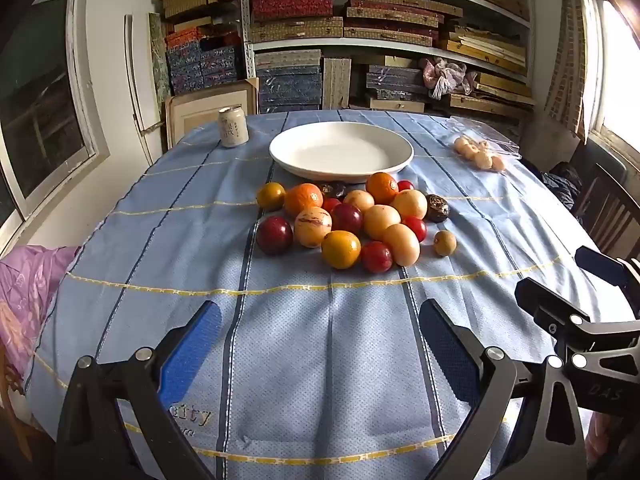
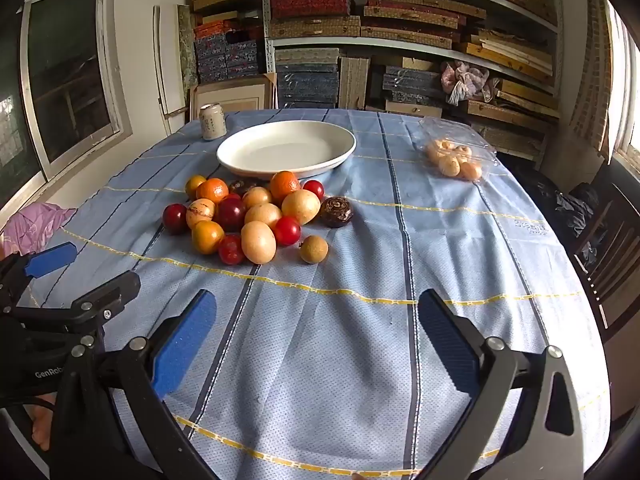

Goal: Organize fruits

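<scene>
- Mixed-colour fruits [image 1: 352, 220] lying in a loose heap mid-table on the blue tablecloth [image 1: 320, 340], just in front of the white plate [image 1: 341, 151]; heap running longer side to side than front to back.
- Showing glossy dark-red round ones, two oranges at the rear, smooth tan egg-shaped ones, yellow-orange ones, two wrinkled dark-brown ones.
- Nearest tan fruit [image 2: 258, 242] lying with long axis pointing roughly toward the camera.
- Small tan round fruit [image 2: 314, 249] sitting slightly apart at the heap's right edge.
- Plate standing empty; can [image 1: 233, 126] standing upright beyond it to the left.
- Clear pack of pale fruits [image 2: 454, 160] resting well apart, far right.
- Left gripper [image 1: 320, 344] hovering over bare cloth, jaws spread wide, gripping nothing.
- Right gripper [image 2: 318, 340] likewise spread wide, gripping nothing.
</scene>
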`<state>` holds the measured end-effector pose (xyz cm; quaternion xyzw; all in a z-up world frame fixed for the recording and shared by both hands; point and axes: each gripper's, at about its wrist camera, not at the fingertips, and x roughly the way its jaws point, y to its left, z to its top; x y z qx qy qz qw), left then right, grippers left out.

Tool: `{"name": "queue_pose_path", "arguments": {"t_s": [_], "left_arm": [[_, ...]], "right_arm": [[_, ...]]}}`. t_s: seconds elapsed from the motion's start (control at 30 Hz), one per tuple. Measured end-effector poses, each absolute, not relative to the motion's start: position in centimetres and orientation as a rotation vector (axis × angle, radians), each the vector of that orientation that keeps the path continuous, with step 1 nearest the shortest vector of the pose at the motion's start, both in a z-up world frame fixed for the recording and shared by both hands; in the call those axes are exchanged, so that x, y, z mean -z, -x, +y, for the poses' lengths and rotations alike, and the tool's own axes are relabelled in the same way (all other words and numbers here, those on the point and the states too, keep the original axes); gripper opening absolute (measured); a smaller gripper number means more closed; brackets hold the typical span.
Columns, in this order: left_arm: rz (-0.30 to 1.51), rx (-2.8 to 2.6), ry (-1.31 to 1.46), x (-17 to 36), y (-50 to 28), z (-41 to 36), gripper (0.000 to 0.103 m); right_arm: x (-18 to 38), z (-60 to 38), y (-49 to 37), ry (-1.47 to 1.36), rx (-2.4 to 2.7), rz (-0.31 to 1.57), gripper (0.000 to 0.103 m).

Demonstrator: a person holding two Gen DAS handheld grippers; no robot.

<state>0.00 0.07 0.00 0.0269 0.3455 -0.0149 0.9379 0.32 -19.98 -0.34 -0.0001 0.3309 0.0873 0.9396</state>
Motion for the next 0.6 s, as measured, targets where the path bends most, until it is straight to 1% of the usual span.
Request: {"name": "queue_pose_path", "arguments": {"t_s": [0.27, 0.37, 0.6], "left_arm": [[0.718, 0.03, -0.049, 0.1, 0.2, 0.1, 0.1], [0.72, 0.032, -0.047, 0.9, 0.2, -0.3, 0.1], [0.738, 0.036, -0.044, 0.6, -0.4, 0.3, 0.1]], "right_arm": [[0.5, -19.6, -0.3, 0.002, -0.188, 0.682, 0.099], [0.6, -19.4, -0.4, 0.004, -0.188, 0.685, 0.099], [0.5, -19.6, -0.5, -0.002, -0.191, 0.687, 0.099]]}}
